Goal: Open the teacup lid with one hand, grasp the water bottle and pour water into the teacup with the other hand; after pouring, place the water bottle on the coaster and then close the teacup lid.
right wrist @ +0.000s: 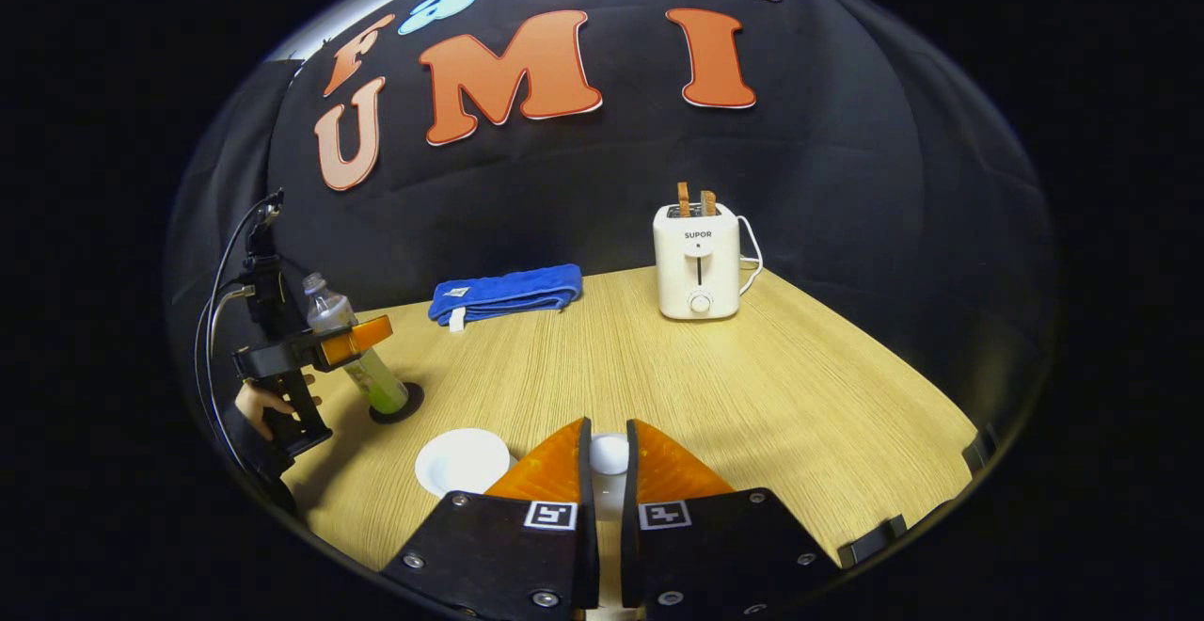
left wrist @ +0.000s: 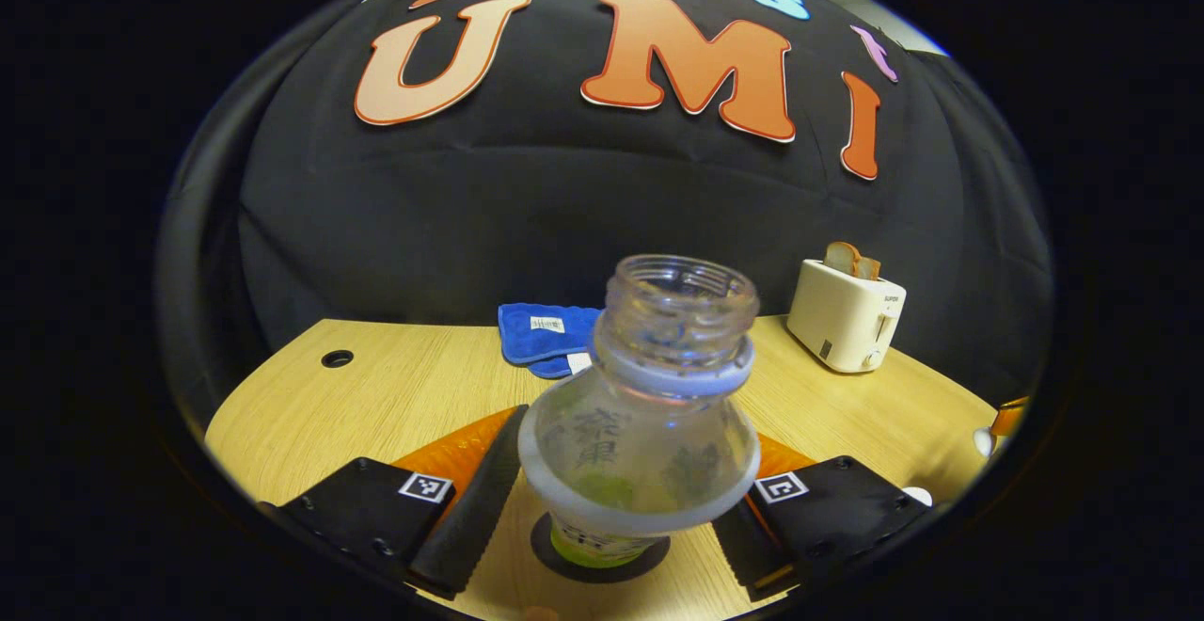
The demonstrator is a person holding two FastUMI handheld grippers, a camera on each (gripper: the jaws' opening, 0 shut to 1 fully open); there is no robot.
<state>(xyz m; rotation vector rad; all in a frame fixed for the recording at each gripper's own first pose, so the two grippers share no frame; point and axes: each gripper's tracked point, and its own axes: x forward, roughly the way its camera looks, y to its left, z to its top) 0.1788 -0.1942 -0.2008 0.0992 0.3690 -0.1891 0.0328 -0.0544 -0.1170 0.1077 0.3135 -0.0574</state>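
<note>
Clear plastic water bottle (left wrist: 640, 414), uncapped, long axis upright, stands on the dark round coaster (left wrist: 602, 560) between the left gripper (left wrist: 607, 499)'s parted jaws, neither visibly pressing. Right gripper (right wrist: 609, 461), jaws nearly closed on the white teacup lid (right wrist: 609, 454), sits at the bottle's four o'clock, well apart.

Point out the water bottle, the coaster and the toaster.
water bottle (left wrist: 649, 433), left gripper view, its clear shoulder.
coaster (right wrist: 411, 402), right gripper view, its dark right edge.
toaster (right wrist: 697, 268), right gripper view, its white front.

The toaster (right wrist: 698, 263) carries the brand word SUPOR on its front. The water bottle (left wrist: 640, 433) bears printed characters on its shoulder, too blurred to read.
</note>
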